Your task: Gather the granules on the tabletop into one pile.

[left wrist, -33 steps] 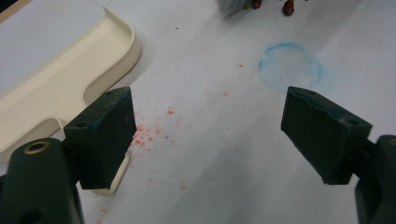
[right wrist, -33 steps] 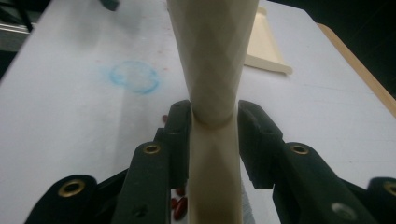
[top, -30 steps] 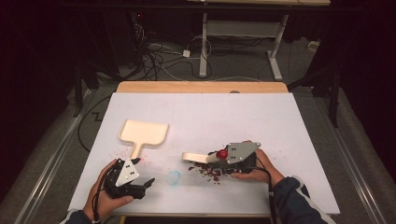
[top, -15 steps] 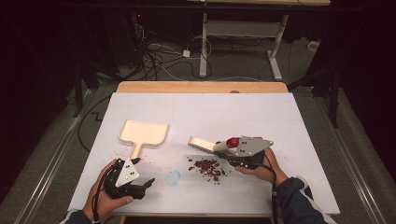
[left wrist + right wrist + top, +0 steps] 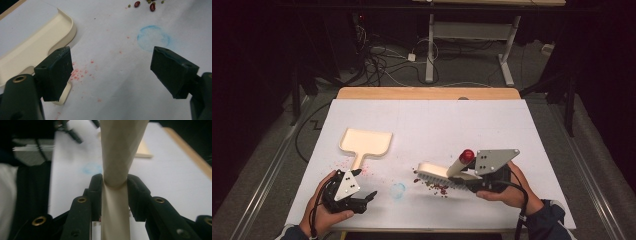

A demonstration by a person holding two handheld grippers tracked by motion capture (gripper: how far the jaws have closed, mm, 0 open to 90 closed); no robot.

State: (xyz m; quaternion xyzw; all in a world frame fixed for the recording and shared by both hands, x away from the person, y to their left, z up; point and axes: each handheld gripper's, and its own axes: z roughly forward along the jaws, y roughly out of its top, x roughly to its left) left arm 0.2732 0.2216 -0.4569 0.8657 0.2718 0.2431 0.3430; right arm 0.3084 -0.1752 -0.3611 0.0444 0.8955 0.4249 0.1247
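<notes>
**White table, cream dustpan, brush and scattered beans**

White sheeting covers the table, on which we find a cream dustpan lying flat at left, its handle pointing toward the person. The right gripper has its jaws pressed onto the handle of a cream brush (red cap at the handle's end), whose bristled head hangs over a small pile of dark red beans. The left gripper rests near the table's front edge with jaws spread wide and nothing between them. We judge the pan's handle to lie just ahead of those spread jaws, so the left hand is the nearer one; the beans lie between pan and brush, with the brush's long axis pointing left toward the pan.
</notes>
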